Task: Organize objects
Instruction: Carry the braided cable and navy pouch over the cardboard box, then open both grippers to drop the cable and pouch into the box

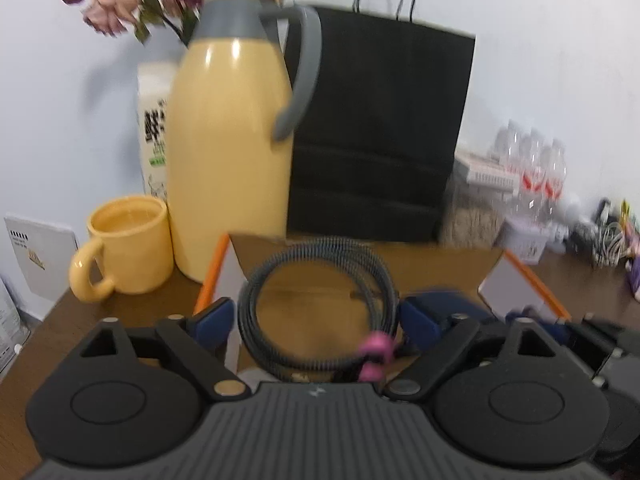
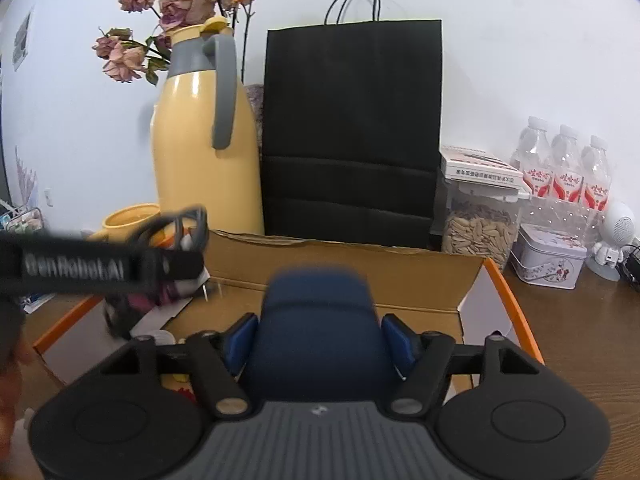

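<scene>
The left gripper point(image 1: 318, 318) has its fingers spread wide around a coiled cable point(image 1: 316, 308) — not squeezing. The right gripper point(image 2: 318, 338) squeezes a blue thing point(image 2: 316, 328) over the cardboard box point(image 2: 360, 276).

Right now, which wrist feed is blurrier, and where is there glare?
Left wrist view: smeared by motion blur, worst on the dried pink roses and clear water bottles; glare streaks on the glossy yellow thermos jug. Right wrist view: background sharp; only the other gripper's black arm and the near dark blue object blur.
</scene>
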`<state>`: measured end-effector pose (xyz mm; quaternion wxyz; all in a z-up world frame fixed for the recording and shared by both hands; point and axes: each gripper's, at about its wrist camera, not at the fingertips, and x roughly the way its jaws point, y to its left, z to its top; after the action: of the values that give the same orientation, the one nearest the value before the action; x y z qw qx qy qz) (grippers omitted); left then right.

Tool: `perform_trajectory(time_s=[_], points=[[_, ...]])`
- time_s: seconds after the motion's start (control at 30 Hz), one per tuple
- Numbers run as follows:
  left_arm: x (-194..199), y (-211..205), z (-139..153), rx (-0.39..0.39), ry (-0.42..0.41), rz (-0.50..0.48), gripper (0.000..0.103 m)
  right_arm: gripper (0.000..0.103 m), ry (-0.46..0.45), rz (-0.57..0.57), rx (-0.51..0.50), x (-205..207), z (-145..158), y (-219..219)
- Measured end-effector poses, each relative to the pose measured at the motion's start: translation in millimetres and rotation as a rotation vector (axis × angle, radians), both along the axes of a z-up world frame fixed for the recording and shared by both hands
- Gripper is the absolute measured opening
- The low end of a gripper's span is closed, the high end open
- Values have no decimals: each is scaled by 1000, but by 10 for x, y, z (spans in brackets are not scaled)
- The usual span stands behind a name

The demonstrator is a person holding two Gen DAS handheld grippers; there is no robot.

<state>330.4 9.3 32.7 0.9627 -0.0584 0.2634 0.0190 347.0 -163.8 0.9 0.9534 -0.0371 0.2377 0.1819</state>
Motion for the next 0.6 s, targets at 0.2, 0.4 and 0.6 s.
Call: perform_trajectory(time_s=[0.2,0.4,0.6], points=[[-39,46,-2,-17,-5,34,103,103,-10,-31,15,-18,48,-88],[-75,53,39,-23,-6,36,103,103,9,-25,3,-5,52,-77],[-252,8,159,-21,-44,8,103,103,-13,-11,-10,-144,149,-129]])
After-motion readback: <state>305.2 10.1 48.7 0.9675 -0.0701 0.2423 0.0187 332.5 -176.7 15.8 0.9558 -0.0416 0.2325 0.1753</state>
